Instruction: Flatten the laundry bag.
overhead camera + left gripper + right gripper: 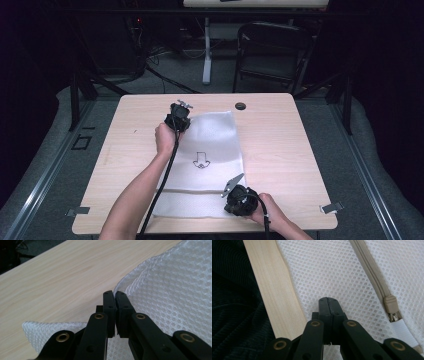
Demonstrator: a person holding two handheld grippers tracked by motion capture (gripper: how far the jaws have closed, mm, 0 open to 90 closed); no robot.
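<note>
A white mesh bag with a black arrow print lies flat on the light wooden table. My left gripper is at the bag's far left corner. In the left gripper view its jaws are shut on the raised edge of the mesh. My right gripper rests at the bag's near right part. In the right gripper view its jaws are shut over flat mesh. Whether they pinch the mesh I cannot tell. A beige zipper pull lies to their right.
A dark round grommet sits in the table near its far edge. Metal clips stick out at the front corners. A folding chair stands behind the table. A strip of table and dark cloth border the bag.
</note>
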